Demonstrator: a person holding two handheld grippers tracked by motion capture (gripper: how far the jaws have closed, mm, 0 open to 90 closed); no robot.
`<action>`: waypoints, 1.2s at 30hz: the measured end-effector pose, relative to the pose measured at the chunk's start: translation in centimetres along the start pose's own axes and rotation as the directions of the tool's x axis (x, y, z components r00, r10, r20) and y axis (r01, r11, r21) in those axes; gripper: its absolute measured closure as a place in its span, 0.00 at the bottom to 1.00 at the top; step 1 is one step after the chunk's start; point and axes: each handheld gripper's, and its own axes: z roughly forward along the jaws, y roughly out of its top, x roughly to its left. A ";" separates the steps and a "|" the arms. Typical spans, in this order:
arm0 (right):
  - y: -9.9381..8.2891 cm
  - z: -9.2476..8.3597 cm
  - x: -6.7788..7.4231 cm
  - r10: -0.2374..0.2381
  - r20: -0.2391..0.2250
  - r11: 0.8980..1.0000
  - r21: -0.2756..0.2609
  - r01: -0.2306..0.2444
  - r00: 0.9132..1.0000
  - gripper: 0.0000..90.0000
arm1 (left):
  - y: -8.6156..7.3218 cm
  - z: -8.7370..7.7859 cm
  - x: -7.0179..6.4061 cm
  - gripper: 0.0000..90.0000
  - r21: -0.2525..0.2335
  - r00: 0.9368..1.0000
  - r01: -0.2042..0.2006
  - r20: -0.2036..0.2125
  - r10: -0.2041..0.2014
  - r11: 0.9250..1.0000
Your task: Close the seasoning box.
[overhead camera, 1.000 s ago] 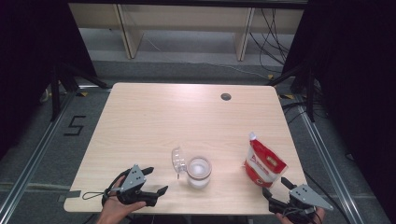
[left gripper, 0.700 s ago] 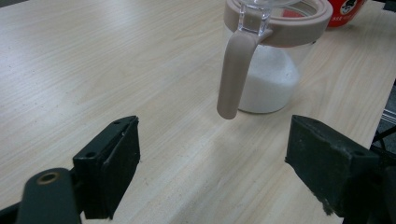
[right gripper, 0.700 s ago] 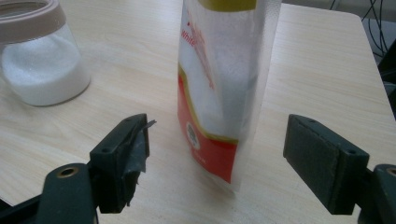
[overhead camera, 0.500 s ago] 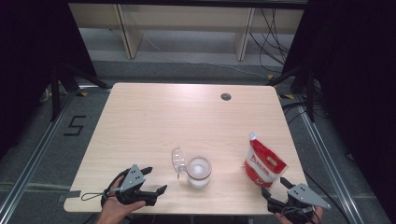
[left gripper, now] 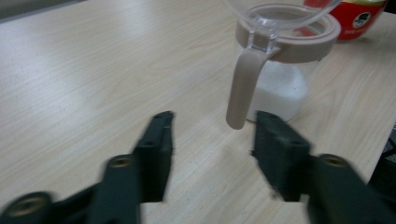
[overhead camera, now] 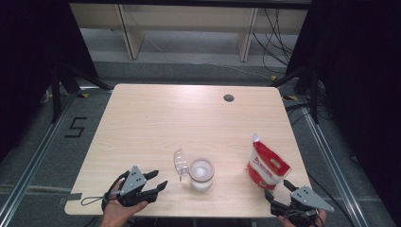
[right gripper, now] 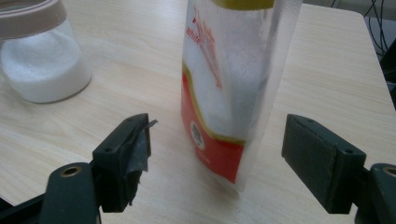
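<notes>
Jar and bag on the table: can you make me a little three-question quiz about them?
1. True or false: the jar's lid is flipped open.
2. What colour is the stuff inside the jar?
3. Which gripper has the bag in front of it: A left, B right?

Key: 1 true. 2 white. 3 B, and its jaws stand open, not touching the bag.

A black "5" [overhead camera: 75, 127] is marked on the floor, off the desk's [overhead camera: 156, 118] left edge. The red and white pouch [right gripper: 224, 93] near the desk's right front corner bears red lettering reading "white"; its round emblem and other print are too blurred to read.
</notes>
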 end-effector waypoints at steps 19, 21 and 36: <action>-0.1 0.1 -0.1 0.001 0.004 1.000 0.005 -0.001 1.000 0.27 | 2.2 0.4 -0.5 0.99 0.023 0.997 -0.072 0.029 0.071 0.997; -0.1 0.1 0.0 0.002 0.003 1.000 0.010 -0.002 1.000 0.27 | 2.6 0.5 -0.6 0.99 0.030 0.997 -0.068 0.036 0.067 0.997; 0.0 0.1 -0.1 -0.017 0.006 1.000 -0.001 0.017 1.000 0.27 | 4.7 1.4 -1.3 0.99 0.006 0.995 -0.084 0.049 0.084 0.996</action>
